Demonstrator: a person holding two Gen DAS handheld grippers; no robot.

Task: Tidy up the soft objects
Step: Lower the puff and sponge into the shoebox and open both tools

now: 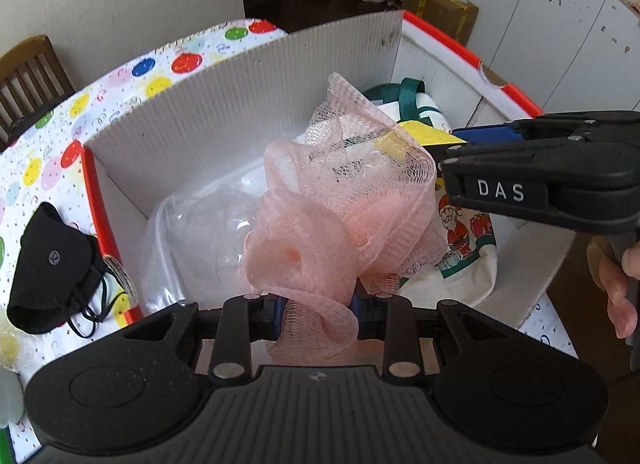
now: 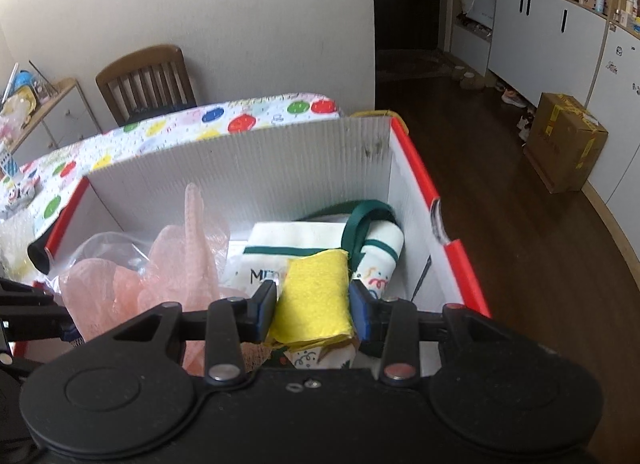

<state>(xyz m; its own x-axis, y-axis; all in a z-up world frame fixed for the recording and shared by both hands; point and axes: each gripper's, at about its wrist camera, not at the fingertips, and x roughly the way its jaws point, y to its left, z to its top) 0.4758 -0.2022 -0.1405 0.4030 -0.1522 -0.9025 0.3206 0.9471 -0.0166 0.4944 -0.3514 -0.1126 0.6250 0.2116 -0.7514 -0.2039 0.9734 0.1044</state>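
Pink mesh pouf [image 1: 320, 232] pinched in left gripper [image 1: 316, 318]; right gripper [image 2: 314, 304] clamps yellow cloth [image 2: 316, 296] over box [image 1: 224, 112].

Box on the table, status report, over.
Left gripper shut on pink mesh puff. Right gripper shut on yellow cloth. Both over box; nothing blocking.

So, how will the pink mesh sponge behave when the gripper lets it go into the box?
The pink mesh sponge is probably very light and floppy: its netting bunches and droops around the left gripper. It should land softly, unlikely to roll. The open mesh might snag on a pad, so it may cling.
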